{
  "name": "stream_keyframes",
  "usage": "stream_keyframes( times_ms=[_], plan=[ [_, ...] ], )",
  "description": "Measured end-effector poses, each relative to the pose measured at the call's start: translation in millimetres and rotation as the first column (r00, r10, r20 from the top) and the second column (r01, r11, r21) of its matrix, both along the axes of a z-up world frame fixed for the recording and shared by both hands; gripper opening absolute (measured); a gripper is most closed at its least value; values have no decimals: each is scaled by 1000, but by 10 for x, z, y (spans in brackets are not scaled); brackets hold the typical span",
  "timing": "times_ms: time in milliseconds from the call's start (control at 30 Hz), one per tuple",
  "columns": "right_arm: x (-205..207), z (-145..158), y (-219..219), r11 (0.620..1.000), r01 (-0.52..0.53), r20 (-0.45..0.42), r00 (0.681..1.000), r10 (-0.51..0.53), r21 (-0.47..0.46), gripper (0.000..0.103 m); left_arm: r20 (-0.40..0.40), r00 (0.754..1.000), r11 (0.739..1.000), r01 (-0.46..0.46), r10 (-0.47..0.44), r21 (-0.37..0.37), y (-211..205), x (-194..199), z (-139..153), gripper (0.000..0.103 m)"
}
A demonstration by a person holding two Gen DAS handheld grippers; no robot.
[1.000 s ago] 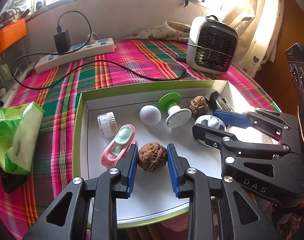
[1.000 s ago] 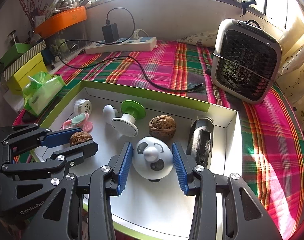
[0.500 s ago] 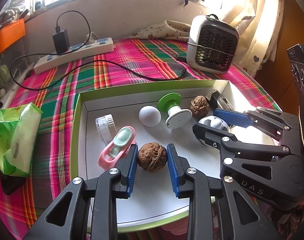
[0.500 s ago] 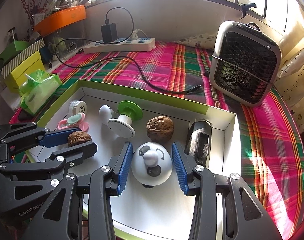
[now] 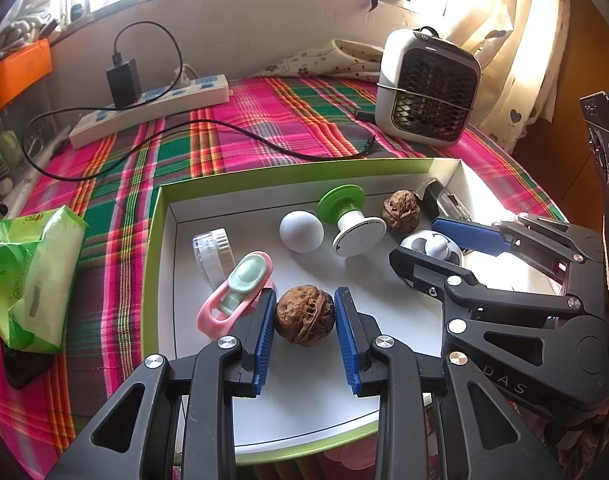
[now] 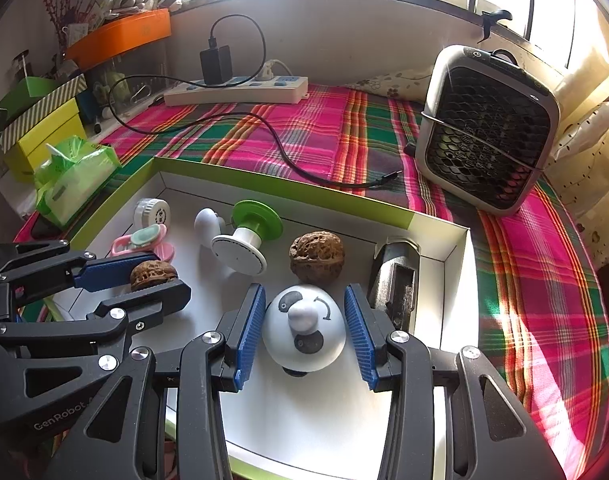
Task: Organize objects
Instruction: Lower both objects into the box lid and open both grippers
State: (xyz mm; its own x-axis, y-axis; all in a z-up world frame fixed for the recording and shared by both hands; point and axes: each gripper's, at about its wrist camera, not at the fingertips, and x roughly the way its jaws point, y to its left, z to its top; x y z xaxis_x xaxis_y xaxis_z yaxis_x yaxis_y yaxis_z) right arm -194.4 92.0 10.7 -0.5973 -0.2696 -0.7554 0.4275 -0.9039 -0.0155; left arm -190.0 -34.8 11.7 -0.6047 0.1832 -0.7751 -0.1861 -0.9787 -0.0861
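Observation:
A green-rimmed white box (image 5: pixel 156 240) holds small items. My left gripper (image 5: pixel 304 304) is shut on a brown walnut (image 5: pixel 304 314), held just above the box floor; it also shows in the right wrist view (image 6: pixel 152 274). My right gripper (image 6: pixel 302 312) is shut on a white panda-faced dome (image 6: pixel 302 328), seen in the left wrist view too (image 5: pixel 430 242). A second walnut (image 6: pixel 317 256) lies just beyond the dome. A pink and mint clip (image 5: pixel 236 292), a clear round case (image 5: pixel 212 248), a white ball (image 5: pixel 301 231) and a green and white spool (image 5: pixel 350 220) lie in the box.
A dark metal piece (image 6: pixel 396 276) lies against the box's right wall. A small fan (image 6: pixel 488 128) stands on the plaid cloth at the back right. A power strip (image 5: pixel 152 100) with a black cable lies at the back. A green tissue pack (image 5: pixel 28 276) lies left of the box.
Both grippers rose slightly with their objects still held. The walnut and the panda dome lifted a little off the box floor. Nothing else moved.

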Motion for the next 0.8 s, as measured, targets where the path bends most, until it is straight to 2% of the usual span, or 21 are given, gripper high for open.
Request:
stream_keyframes(
  times_ms=[367, 800],
  plan=[
    [29, 26, 29, 1000, 9, -12, 1000, -9, 6, 45, -1, 1000, 1000, 4, -4, -21, 36, 48, 28, 35],
    [90, 94, 63, 1000, 24, -30, 999, -24, -4, 51, -16, 1000, 1000, -3, 3, -14, 27, 134, 98, 36]
  ],
)
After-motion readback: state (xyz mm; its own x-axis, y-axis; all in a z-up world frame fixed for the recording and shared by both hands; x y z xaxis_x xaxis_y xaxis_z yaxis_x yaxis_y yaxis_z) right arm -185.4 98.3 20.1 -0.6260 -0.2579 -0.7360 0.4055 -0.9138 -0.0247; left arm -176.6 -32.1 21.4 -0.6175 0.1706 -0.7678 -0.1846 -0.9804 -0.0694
